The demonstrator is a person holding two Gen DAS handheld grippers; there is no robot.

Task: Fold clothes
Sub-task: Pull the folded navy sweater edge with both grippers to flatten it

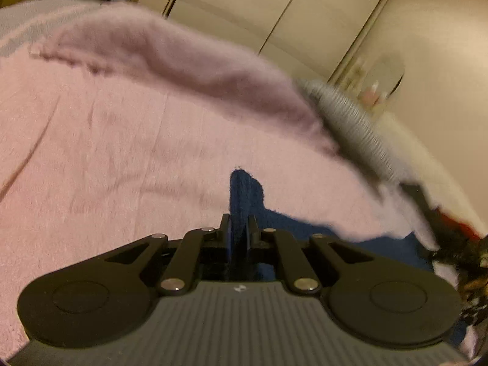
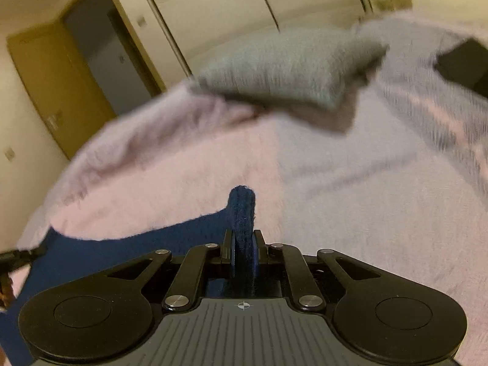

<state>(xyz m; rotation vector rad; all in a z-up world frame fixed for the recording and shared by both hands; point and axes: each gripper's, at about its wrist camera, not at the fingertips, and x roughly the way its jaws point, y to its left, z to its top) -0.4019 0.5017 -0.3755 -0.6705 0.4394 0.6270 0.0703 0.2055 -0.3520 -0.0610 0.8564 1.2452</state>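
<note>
A: What is filling both views?
B: A pink blanket point(image 1: 106, 152) is covering the bed, with a grey pillow point(image 2: 289, 67) lying at its far end and pale cupboard doors point(image 1: 289, 15) standing behind.
A: And the garment?
B: A dark blue cloth point(image 2: 137, 244) is lying on the blanket at the near edge, stretching between the two grippers.
A: How are they holding it?
B: The left gripper point(image 1: 239, 228) is clamped on one bunched corner, and the right gripper point(image 2: 244, 244) is pinching another, each fold sticking up between the jaws.
</note>
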